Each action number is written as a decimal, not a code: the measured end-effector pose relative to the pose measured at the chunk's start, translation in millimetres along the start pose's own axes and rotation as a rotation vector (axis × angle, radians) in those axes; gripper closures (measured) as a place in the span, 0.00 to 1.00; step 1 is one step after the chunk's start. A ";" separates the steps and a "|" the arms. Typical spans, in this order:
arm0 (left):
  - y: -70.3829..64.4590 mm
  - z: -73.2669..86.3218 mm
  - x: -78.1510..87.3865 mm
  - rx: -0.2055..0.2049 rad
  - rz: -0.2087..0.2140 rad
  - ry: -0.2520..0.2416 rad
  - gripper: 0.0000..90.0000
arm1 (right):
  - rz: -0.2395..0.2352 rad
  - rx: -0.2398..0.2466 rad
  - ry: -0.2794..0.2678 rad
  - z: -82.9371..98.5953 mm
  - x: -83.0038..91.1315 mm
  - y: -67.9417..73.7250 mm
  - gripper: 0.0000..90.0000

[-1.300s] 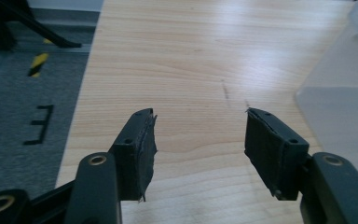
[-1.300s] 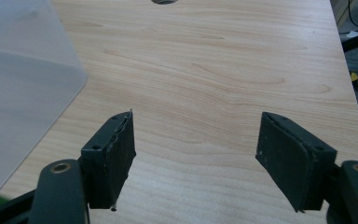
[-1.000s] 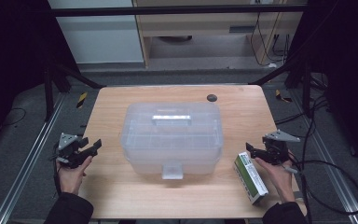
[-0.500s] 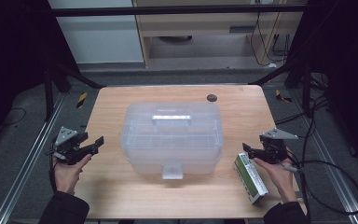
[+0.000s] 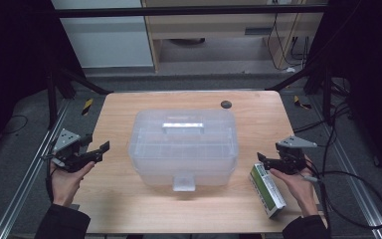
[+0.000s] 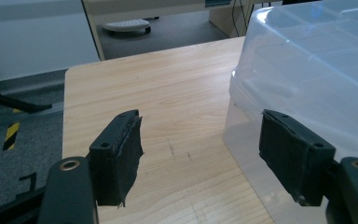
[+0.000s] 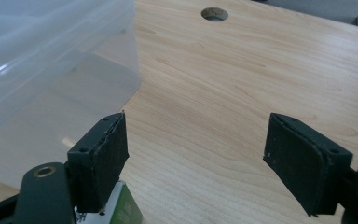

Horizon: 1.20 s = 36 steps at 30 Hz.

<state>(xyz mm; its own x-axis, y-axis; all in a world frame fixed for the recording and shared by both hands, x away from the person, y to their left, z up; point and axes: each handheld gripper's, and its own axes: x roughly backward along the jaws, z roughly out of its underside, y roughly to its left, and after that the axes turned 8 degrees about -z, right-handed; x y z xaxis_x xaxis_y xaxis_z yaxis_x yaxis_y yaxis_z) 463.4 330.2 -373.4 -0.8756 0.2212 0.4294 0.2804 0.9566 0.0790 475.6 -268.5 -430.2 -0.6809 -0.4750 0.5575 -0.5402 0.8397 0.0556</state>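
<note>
A clear plastic storage box with a closed lid sits in the middle of the wooden table. The left gripper hangs at the table's left edge, jaws spread wide and holding nothing, just beside the box. The right gripper is near the right edge, jaws likewise spread, above the far end of a green-and-white carton lying toward the front right corner.

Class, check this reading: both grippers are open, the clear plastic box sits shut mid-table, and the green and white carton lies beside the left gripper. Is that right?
One slip: the green and white carton lies beside the right gripper, as the high view shows. Both grippers are open, the left gripper too, and the clear plastic box sits shut mid-table.
</note>
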 end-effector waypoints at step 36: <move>-46.8 -79.3 -5.2 -0.180 0.159 -0.082 0.35 | -0.020 0.034 -0.001 -9.1 7.0 4.4 0.26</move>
<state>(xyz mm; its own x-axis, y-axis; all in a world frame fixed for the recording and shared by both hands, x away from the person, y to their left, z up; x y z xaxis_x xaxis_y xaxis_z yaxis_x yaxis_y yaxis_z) 486.1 269.3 -308.0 -0.8421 0.3875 0.3750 0.4758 0.8613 0.1784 472.9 -265.8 -418.5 -0.6702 -0.4918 0.5558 -0.5702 0.8206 0.0386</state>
